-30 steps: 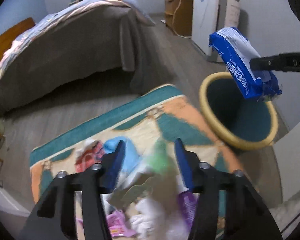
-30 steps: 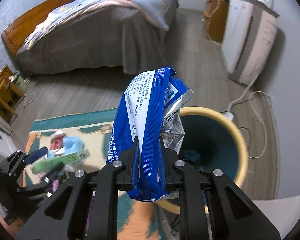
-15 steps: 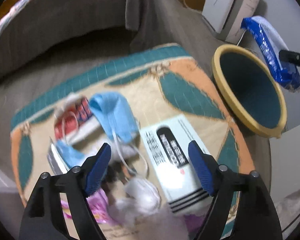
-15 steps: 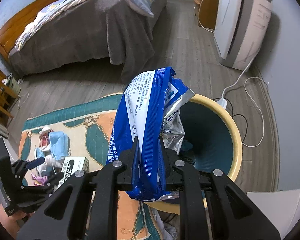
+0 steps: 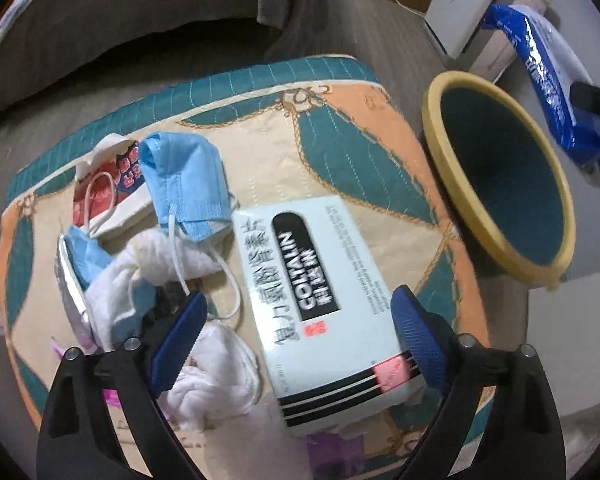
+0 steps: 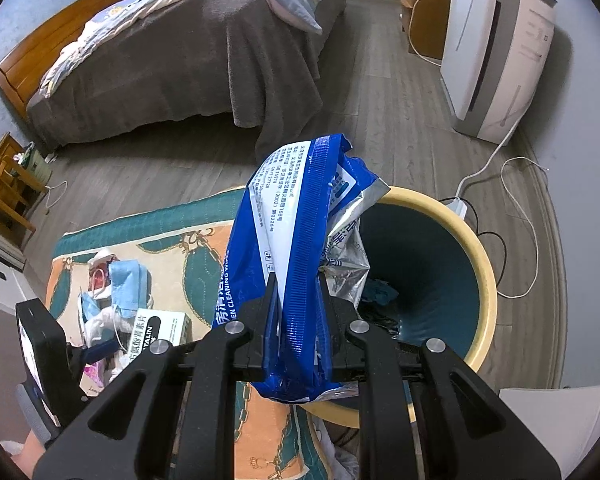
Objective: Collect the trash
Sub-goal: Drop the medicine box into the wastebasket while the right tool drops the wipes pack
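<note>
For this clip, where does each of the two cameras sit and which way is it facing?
Left wrist: rides on the left gripper, looks steeply down at the rug; jaws wide, just opened, astride the white box, not pressing it.
Right wrist: rides on the right gripper, looks down and forward over the bin toward the bed; jaws shut on the blue wrapper.
Shared: bin, rug, box, blue face mask, wrapper; each view shows the other gripper.

Home bedrm: made bed (image 6: 188, 40), floor rug (image 6: 204, 240), wood nightstand (image 6: 4, 184).
</note>
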Motion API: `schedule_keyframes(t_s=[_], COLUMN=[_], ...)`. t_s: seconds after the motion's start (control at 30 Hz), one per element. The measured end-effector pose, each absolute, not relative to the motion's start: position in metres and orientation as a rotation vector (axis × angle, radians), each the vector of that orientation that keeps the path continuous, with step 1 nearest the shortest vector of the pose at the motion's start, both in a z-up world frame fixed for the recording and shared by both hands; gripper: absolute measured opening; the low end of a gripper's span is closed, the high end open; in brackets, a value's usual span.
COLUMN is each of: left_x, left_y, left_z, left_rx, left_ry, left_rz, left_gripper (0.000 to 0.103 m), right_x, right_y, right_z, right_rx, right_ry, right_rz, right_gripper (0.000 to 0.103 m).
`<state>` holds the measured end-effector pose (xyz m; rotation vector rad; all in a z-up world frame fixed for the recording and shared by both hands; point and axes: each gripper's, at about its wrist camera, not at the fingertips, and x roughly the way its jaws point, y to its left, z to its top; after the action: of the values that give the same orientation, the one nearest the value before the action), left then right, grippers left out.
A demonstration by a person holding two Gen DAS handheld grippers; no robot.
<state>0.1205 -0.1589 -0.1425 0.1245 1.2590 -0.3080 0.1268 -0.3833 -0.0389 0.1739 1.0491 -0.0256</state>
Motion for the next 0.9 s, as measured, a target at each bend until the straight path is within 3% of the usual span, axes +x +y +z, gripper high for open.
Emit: schedule_keyframes(t_s=[0.33, 0.47, 0.9], left_x=[0.119, 0.117, 0.126], left_y=[-0.175, -0.179, -0.229], left_z=[-0.158, -0.161, -0.088], left_rx=[0.167, 0.197, 0.217], left_ry=[1.269, 1.258, 1.004], left_rz=[-0.247, -0.246, -0.408], left_gripper=[0.094, 0.077, 0.073], right_x=[0.129, 0.13, 0.126], right_y=[-0.378, -0.376, -0.398], right_z=[-0.037, -0.037, -0.033], right_rx=[0.145, 0.123, 0.098], right_ry=[1.047, 1.048, 1.012], right_rz=[0.021, 0.023, -0.063], right_gripper=[0.017, 0.017, 0.017])
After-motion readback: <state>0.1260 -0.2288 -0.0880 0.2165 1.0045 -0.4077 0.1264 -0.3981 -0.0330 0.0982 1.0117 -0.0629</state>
